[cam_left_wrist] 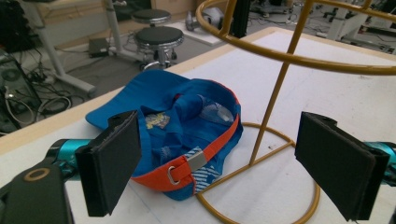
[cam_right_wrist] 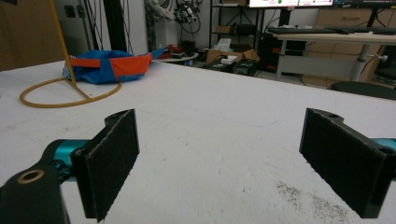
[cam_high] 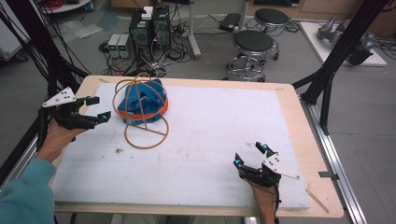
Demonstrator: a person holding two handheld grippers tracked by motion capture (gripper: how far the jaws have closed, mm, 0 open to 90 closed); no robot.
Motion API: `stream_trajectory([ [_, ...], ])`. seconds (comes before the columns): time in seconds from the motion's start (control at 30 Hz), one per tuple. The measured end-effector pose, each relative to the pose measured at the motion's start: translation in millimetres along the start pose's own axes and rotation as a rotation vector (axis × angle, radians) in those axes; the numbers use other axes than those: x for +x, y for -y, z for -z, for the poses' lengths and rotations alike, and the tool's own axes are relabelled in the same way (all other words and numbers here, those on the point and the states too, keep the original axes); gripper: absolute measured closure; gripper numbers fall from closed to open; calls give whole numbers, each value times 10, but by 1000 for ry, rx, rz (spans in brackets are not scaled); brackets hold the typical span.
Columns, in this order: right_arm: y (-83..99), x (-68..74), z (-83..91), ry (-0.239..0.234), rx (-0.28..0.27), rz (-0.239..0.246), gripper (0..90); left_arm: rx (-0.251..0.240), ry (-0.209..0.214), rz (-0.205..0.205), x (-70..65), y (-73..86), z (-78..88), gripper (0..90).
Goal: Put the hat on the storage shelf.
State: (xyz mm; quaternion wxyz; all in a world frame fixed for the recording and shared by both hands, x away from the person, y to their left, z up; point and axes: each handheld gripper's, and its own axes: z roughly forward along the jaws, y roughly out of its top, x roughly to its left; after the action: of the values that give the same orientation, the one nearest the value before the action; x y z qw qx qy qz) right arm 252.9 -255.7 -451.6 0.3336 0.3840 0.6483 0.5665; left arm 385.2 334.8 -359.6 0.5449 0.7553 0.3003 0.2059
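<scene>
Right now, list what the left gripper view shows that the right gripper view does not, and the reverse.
Left gripper view alone: the cap's inside, with its lining and the grey buckle on the orange strap, the wire stand's upper hoop overhead, and two stools past the table edge.

Right gripper view alone: the cap's outer side from low and far, a desk with a monitor, and dark specks on the white mat.

Both: the cap, the stand's base ring, the white mat, and that view's own two open jaws.

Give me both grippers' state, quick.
Left gripper: open, empty, near the cap.
Right gripper: open, empty.
</scene>
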Motion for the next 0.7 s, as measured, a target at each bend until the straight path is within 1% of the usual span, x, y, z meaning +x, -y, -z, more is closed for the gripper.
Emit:
stream_trajectory([
  [0.13,0,0,-1,0,0,0,109,33,18,2,62,-12,-95,149],
  [0.23,0,-1,-2,-3,0,2,108,41,36,4,113,-61,-132,152],
  [0.4,-2,6,-3,-5,4,3,109,72,79,11,194,-115,-254,152],
  [0.43,-1,9,-3,-4,5,5,108,59,88,13,203,-116,-296,153],
  [0.47,-2,11,-3,-4,6,4,108,54,100,24,209,-102,-325,156],
  [0.5,-2,11,-3,-4,6,4,108,54,100,24,209,-102,-325,157],
  [0.53,-2,12,-4,-2,6,5,108,66,105,25,218,-82,-352,157],
  [0.6,-2,13,-5,-1,7,8,109,107,108,30,252,-17,-432,157],
  [0.63,-2,13,-5,-1,7,8,109,107,108,30,252,-17,-432,157],
  [0.7,-2,13,-5,-1,7,9,109,109,113,45,274,8,-468,157],
])
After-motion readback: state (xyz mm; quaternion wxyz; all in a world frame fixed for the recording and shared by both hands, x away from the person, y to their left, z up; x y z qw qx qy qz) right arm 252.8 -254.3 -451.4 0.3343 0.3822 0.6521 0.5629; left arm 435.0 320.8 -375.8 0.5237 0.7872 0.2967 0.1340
